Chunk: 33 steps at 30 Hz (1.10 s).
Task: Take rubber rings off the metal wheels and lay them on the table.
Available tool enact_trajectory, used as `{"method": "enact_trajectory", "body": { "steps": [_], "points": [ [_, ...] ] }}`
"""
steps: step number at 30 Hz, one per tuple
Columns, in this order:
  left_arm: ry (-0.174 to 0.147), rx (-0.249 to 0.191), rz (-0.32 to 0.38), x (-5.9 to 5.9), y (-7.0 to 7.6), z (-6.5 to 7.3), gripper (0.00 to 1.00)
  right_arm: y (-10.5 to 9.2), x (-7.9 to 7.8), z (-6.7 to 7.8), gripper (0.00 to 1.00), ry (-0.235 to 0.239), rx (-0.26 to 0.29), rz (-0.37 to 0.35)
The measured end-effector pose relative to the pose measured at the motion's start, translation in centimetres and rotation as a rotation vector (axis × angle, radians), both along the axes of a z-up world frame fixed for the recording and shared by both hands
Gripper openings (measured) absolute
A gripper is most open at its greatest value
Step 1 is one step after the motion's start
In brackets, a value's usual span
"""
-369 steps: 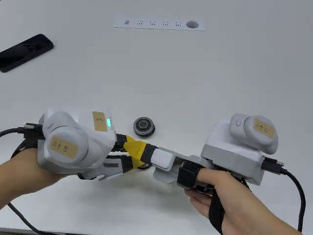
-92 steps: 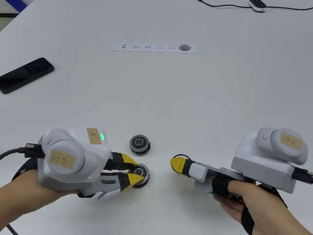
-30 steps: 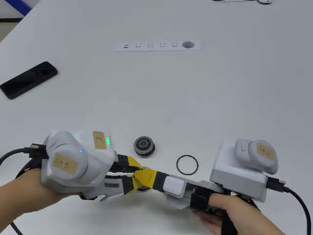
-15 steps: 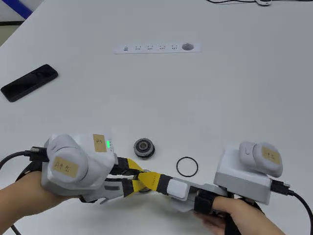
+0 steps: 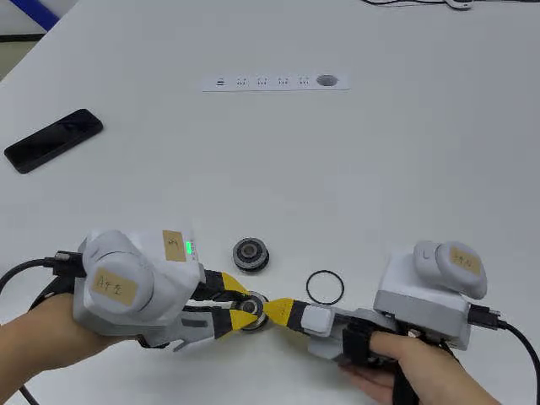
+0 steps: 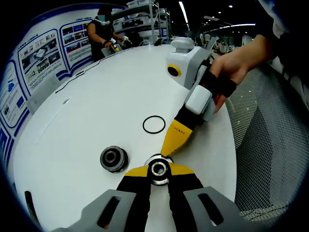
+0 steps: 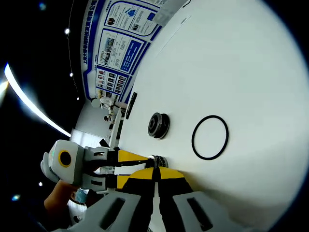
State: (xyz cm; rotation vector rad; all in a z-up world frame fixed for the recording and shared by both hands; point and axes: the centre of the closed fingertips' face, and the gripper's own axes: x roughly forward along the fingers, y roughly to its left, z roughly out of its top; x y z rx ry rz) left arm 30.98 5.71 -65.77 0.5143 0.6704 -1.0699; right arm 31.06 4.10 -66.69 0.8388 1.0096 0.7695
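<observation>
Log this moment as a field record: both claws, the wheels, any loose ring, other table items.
left claw: shut on held wheel
right claw: shut, tips at the held wheel's rim
free wheel: on the table, beyond the claws, untouched
loose ring: flat on the table, apart from both wheels
other items: phone, power strip

Left gripper, at seven o'clock, pinches a metal wheel between its fingers; right gripper, at five o'clock, fingers pressed together, tips touching it.
</observation>
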Motion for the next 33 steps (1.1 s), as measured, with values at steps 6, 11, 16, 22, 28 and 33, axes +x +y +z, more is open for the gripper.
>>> {"method": "enact_trajectory", "body": {
  "steps": [6, 11, 16, 22, 28, 33],
  "points": [
    [0.000, 0.000, 0.000, 0.01, 0.02, 0.00, 0.13, -0.01, 0.08, -0.07, 0.03, 0.001, 0.002, 0.003],
    [0.000, 0.001, 0.001, 0.02, 0.08, -0.04, 0.13, 0.02, 0.10, 0.09, 0.02, -0.027, -0.015, 0.021],
    [0.001, 0.002, 0.003, 0.02, 0.09, -0.06, 0.13, 0.11, -0.08, 0.39, 0.01, -0.073, -0.049, 0.035],
    [0.000, 0.002, 0.004, -0.03, -0.01, 0.00, 0.13, 0.20, -0.06, 0.56, 0.00, -0.122, -0.086, 0.057],
    [0.000, -0.002, 0.004, -0.02, -0.02, 0.02, 0.13, 0.42, -0.12, 0.85, 0.00, -0.188, -0.135, 0.101],
    [0.001, -0.005, 0.006, -0.03, -0.02, 0.04, 0.13, 0.36, -0.08, 0.73, 0.00, -0.182, -0.133, 0.102]
  ]
}}
